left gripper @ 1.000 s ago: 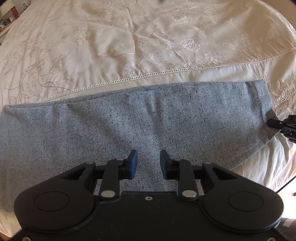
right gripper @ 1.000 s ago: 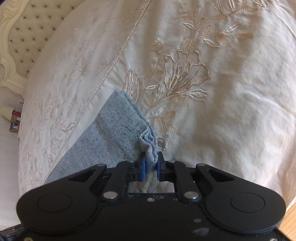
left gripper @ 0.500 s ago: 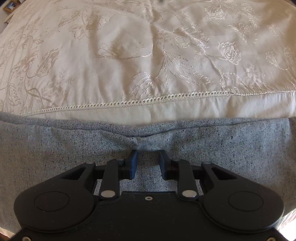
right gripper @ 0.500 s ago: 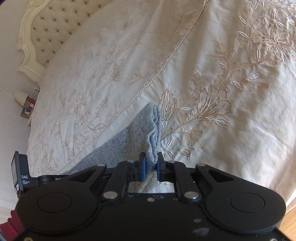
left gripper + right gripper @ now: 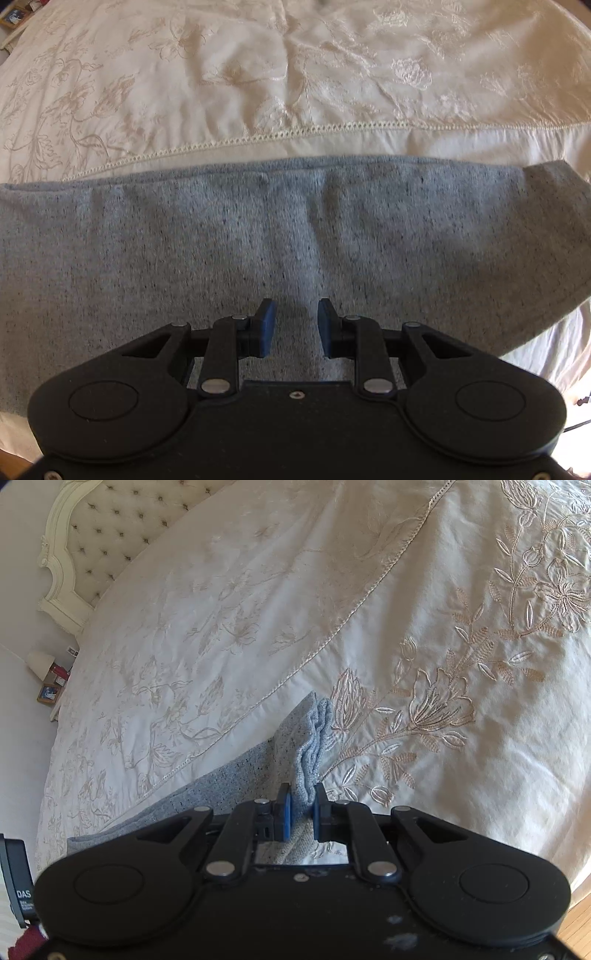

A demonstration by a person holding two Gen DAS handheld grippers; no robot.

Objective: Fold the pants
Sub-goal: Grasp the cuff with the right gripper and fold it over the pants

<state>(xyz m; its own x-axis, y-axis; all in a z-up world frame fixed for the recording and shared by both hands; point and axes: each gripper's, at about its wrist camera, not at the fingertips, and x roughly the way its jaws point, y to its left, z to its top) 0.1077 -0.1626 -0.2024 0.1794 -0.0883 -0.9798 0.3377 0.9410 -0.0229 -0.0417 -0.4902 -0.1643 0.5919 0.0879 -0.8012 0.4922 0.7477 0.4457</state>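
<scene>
Grey speckled knit pants (image 5: pixel 288 240) lie as one long band across the embroidered cream bedspread (image 5: pixel 295 74). Left view: left gripper (image 5: pixel 293 326) jaws parted, nothing held, over mid-leg at 6 o'clock. Right view: right gripper (image 5: pixel 300 810) pinches the bunched hem end. Lengthwise fold looks done; crosswise fold remains.

Legible text — right wrist view only. A black device (image 5: pixel 16 882) at the lower left edge carries the white letters "DAS"; the smaller lines of print beneath them are too fine to read. No other writing, number or brand mark can be made out in either view — the small items on the bedside stand (image 5: pixel 51 686) are too blurred to read.
</scene>
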